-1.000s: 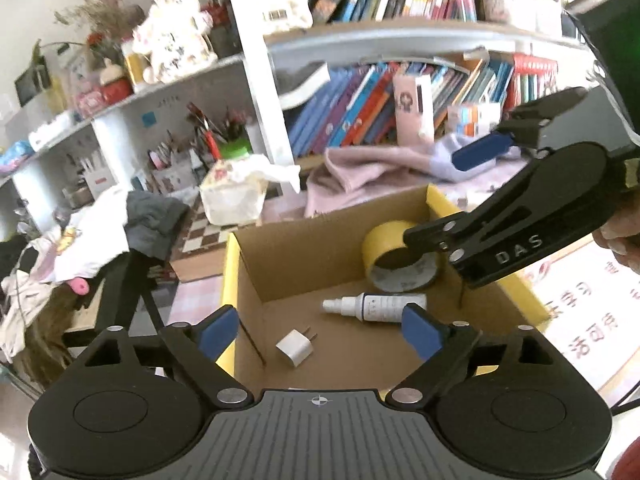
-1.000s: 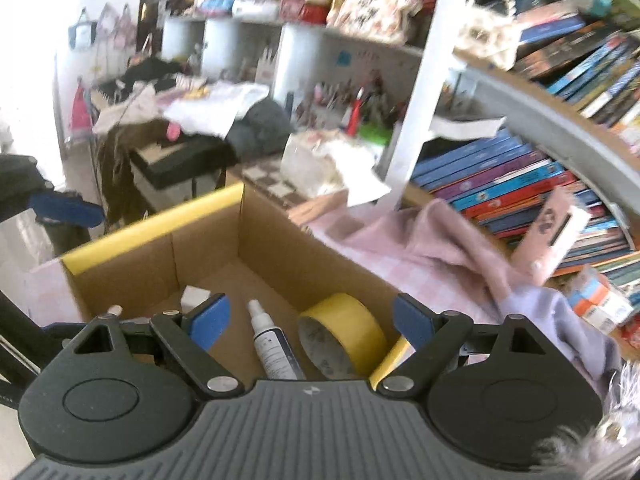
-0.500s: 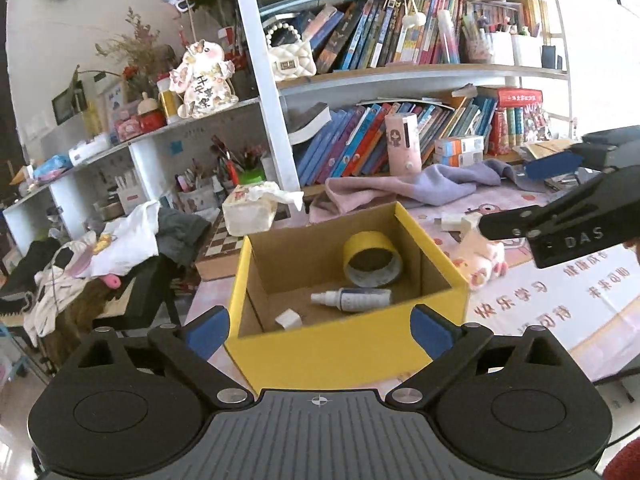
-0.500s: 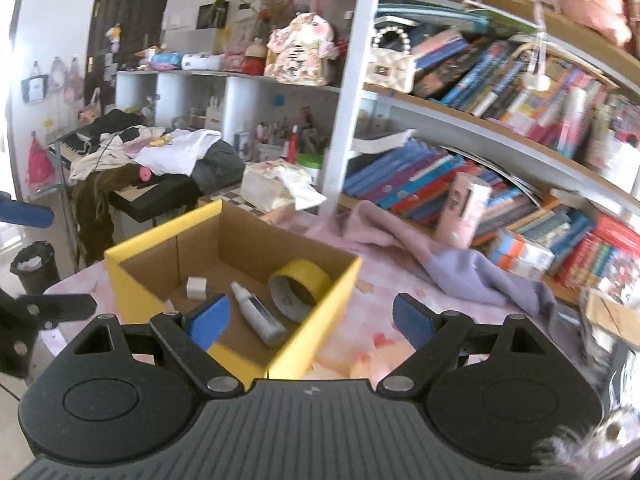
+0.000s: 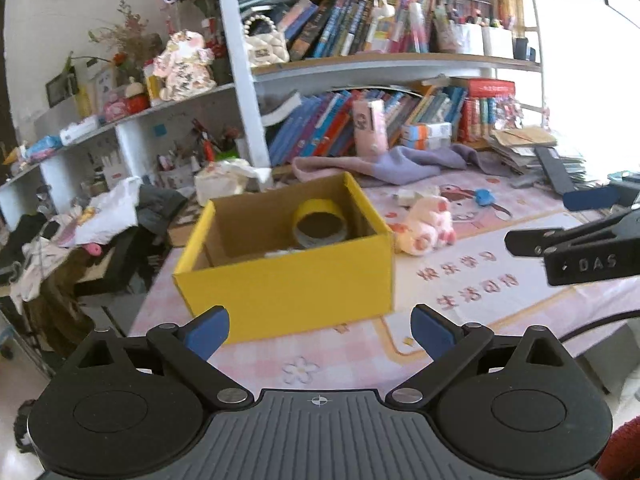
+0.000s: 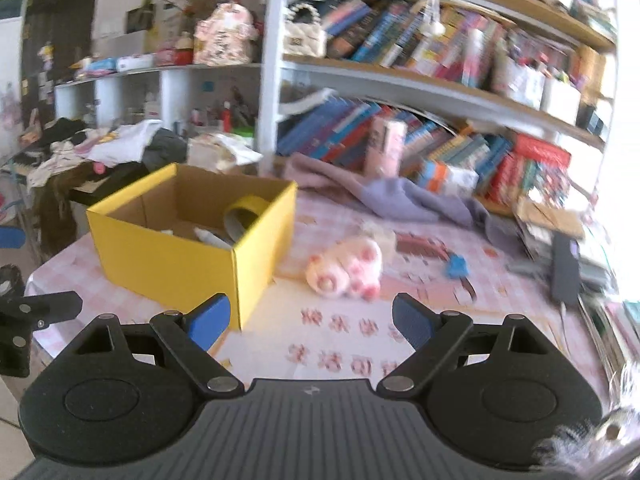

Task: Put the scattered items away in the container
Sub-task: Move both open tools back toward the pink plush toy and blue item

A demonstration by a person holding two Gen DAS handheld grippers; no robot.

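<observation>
Left wrist view first: the pink patterned tablecloth point(image 5: 460, 292) fills the lower half, and on it sits the yellow cardboard box point(image 5: 288, 292), open at the top, straight ahead of my left gripper point(image 5: 320, 330). That gripper's blue pads are spread wide with nothing between them. My right gripper point(image 6: 310, 320) is likewise spread and empty, and in the left view it hangs off to the right, above the cloth and apart from the box.

Inside the box I can see the yellow tape roll point(image 5: 320, 224) leaning against the far wall, and from the right wrist view a white spray bottle point(image 6: 212, 238) lying on the floor of the box beside it. A small white piece shows near the bottle, too blurred to name.

Outside the box, near its right-hand corner, lies the pink plush toy point(image 6: 348, 268), on its side on the cloth. Farther right is a small blue item point(image 6: 456, 266), well apart from the box; I cannot tell what it is.

I judge I am between placements, both hands free, with some things packed and at least two left. The next move calls for my right gripper to drop toward the plush, straddle its soft body with the pads and close gently, since it will squash and could slip.
</observation>
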